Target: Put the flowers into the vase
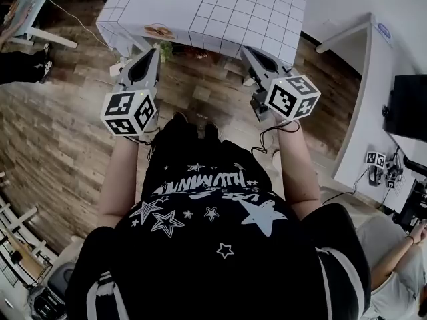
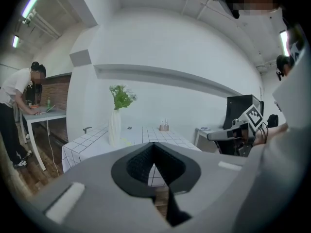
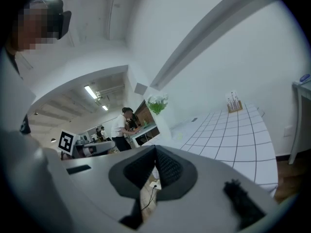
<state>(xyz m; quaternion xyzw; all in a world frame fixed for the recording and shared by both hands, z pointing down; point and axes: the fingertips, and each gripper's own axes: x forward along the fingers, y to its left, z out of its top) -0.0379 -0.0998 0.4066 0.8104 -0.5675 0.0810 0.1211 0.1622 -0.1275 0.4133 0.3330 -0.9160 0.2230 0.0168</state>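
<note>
Both left gripper (image 2: 154,145) and right gripper (image 3: 155,149) were held closed and empty, with flowers (image 2: 121,96) seen standing in the far vase (image 2: 114,127), so the task was judged done.

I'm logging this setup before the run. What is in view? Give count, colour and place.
table: one, white grid cloth, ahead of the person
vase: one, white, on the table
flowers: one bunch, green with pale blooms, already in the vase
small rack: one, brownish, far side of the table; contents too small to tell
side desk: one, white, right of the table
monitor: one, black, far right
floor: brown wood, all around
bystander: one, white top, leaning over a desk at left
left gripper: one, grey, shut, empty, aimed at the table
right gripper: one, grey, shut, empty, aimed at the table
</note>
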